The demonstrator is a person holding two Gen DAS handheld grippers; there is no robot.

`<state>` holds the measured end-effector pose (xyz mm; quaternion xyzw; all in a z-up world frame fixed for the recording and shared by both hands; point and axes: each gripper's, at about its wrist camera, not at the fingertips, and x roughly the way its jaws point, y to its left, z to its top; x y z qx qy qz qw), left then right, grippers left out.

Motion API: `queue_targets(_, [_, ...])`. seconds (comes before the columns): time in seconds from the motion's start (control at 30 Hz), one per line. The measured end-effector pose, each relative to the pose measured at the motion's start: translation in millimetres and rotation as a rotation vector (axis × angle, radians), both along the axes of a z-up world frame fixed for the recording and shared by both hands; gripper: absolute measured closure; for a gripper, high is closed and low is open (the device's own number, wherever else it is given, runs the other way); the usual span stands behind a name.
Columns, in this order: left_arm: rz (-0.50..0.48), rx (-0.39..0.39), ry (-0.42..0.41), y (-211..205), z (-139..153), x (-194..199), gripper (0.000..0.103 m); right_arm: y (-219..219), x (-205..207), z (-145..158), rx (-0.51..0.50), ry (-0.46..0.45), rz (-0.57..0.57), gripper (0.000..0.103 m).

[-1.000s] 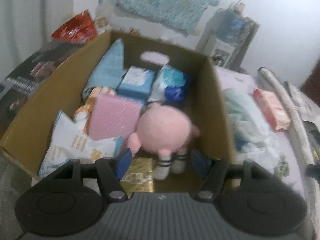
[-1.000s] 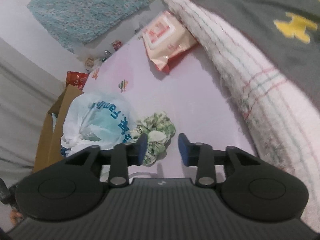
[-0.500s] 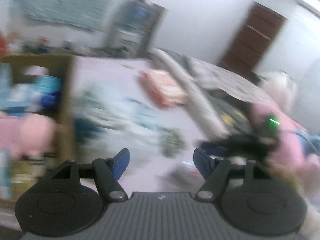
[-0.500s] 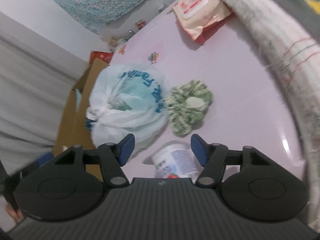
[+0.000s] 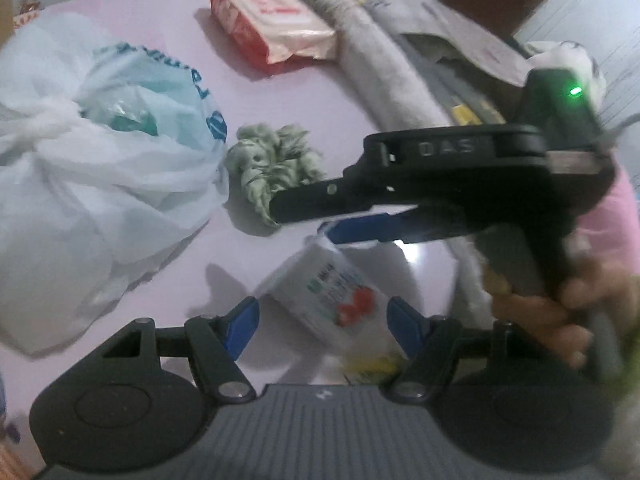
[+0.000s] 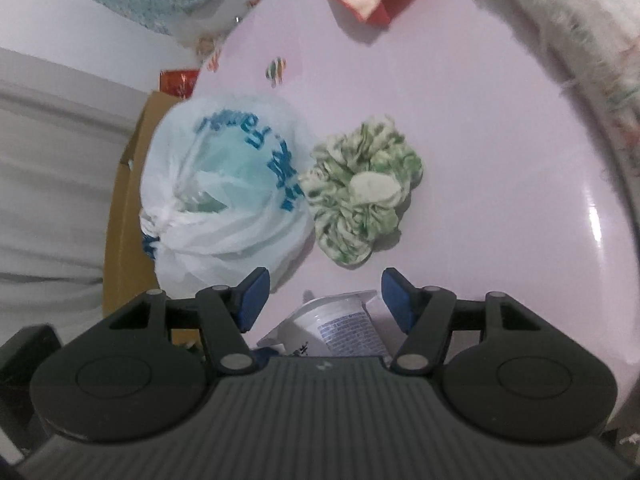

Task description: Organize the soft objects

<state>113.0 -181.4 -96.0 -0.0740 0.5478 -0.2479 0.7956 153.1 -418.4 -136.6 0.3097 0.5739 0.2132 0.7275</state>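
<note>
A white tissue pack with red fruit print (image 5: pixel 334 294) lies on the pink bedsheet, just in front of my open, empty left gripper (image 5: pixel 322 324). My right gripper (image 6: pixel 325 299) is open and empty, with the same pack (image 6: pixel 340 326) between its fingers; in the left wrist view it (image 5: pixel 320 216) reaches in from the right above the pack. A green and white scrunchie (image 6: pixel 360 196) lies beyond it, next to a tied white plastic bag with blue print (image 6: pixel 224 196). A red and pink wipes pack (image 5: pixel 272 24) lies farther back.
A cardboard box (image 6: pixel 128 216) stands at the bed's left edge behind the bag. A rolled white blanket (image 5: pixel 384 76) and grey bedding run along the right side. A person's hand (image 5: pixel 560 312) holds the right gripper's handle.
My left gripper has swung away from the cardboard box with the pink plush to the bed, over the tissue pack. My right gripper opened wider and drew back from the scrunchie to the tissue pack.
</note>
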Motion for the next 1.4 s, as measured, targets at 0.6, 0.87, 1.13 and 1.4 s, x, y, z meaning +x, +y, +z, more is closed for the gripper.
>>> queue_targets(0.6, [-0.005, -0.083, 0.033, 6.9, -10.7, 22.6, 0.035, 0.3, 4.3, -14.2, 0.123, 0.027, 0.033, 0.04])
queue_targets(0.87, [0.046, -0.135, 0.143, 34.9, -11.9, 12.6, 0.02, -2.9, 3.1, -15.8, 0.118, 0.034, 0.031, 0.04])
queue_targets(1.13, [0.026, -0.159, 0.186, 15.7, -21.4, 21.1, 0.021, 19.1, 4.3, -13.1, 0.083, 0.022, 0.066, 0.037])
queue_targets(1.4, [0.005, -0.047, 0.012, 7.7, -11.4, 13.4, 0.029, 3.8, 1.7, -8.2, 0.198, -0.018, 0.031, 0.037])
